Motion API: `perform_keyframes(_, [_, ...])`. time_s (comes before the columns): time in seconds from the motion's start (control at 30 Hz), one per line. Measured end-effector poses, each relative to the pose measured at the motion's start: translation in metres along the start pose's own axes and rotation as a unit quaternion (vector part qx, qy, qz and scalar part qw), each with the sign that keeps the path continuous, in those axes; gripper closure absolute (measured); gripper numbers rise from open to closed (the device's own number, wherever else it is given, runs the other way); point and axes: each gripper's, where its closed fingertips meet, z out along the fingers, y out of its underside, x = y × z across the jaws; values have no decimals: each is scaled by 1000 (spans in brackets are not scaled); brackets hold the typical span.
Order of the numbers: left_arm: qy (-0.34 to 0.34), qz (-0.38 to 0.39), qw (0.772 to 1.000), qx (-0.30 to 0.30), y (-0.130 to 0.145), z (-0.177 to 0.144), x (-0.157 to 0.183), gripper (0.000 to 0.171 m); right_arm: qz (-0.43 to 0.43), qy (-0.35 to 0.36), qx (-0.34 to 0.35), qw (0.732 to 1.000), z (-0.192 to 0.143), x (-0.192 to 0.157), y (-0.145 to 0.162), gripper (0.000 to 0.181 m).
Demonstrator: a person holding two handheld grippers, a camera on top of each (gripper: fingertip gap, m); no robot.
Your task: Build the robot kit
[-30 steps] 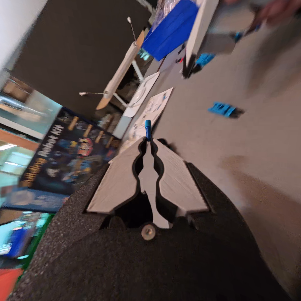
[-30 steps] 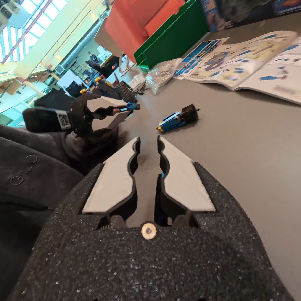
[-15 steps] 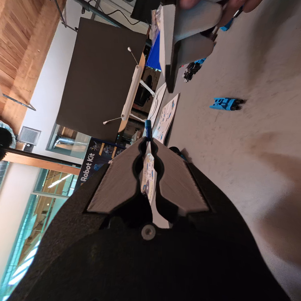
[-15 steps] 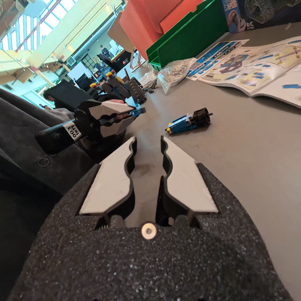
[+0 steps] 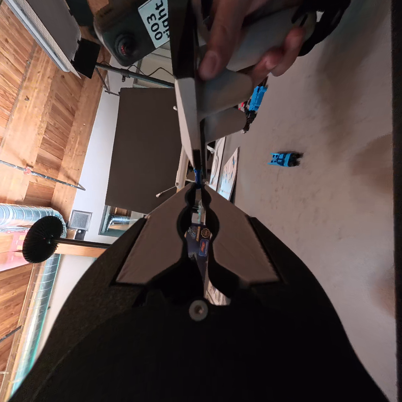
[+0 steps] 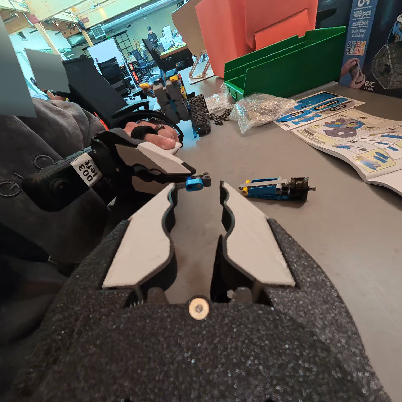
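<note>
My left gripper [image 5: 197, 188] is shut on a small blue and grey building piece [image 5: 197, 175] and holds it above the grey table [image 5: 304, 217]. In the right wrist view the left gripper [image 6: 188, 175] comes in from the left, with the piece [image 6: 196, 183] sticking out of its tips. My right gripper [image 6: 198, 186] is open, and the piece sits level with the gap between its fingertips. In the left wrist view the right gripper [image 5: 198, 159], held by a hand, points down at the piece. A blue and black motor assembly [image 6: 276, 189] lies on the table just right of it.
An open instruction booklet [image 6: 352, 141] lies at the right. Behind it are crumpled plastic bags [image 6: 258, 108], a green bin [image 6: 282, 65], a kit box [image 6: 369, 43] and a partly built wheeled model [image 6: 180, 102]. A person's grey sleeve [image 6: 54, 134] fills the left. Only a small space, under 4 cm, lies between the two pairs of fingers.
The two grippers have come together: the left gripper's piece now sits at the right gripper's tips. The right gripper's fingers have opened a little wider. The left wrist view has rolled.
</note>
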Motion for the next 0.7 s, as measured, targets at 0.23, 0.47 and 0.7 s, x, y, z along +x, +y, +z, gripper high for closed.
perform_keyframes(0.23, [3, 0, 1000, 3, -6, -2, 2, 169, -8, -8, -7, 1000, -3, -5, 3, 158])
perform_keyframes(0.47, [29, -135, 990, 9, -5, -1, -3, 157, 17, -17, -1, 1000, -10, -2, 0, 158])
perform_keyframes(0.7, [80, -368, 926, 4, 29, 6, -12, 150, 222, -122, 195, 948, -70, 24, -50, 159])
